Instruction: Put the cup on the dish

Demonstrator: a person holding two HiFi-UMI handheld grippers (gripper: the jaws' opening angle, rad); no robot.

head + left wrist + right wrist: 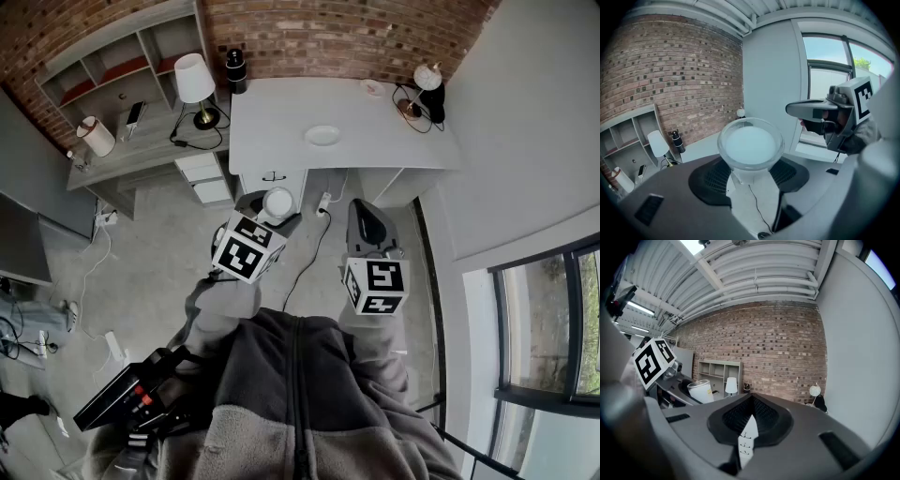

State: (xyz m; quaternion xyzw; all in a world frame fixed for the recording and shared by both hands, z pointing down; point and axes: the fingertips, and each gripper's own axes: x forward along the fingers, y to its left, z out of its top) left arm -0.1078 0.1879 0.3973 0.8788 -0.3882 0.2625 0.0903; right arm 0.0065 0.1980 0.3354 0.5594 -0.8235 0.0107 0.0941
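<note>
From the head view: left tool (267, 208) held out ahead of the body, clamped wide on a translucent white cup (278, 201), above the floor and well short of the white bench (281, 117); small white dish (322, 135) lying near the bench's middle, well apart from the cup; right tool (367, 223) alongside, clear of the cup. From the left gripper view: cup (750, 143) seated between the pads, gripped on both sides, open mouth in view. From the right gripper view: jaws drawn together to a thin slit, nothing between them; cup (701, 391) off to the left in the other tool.
</note>
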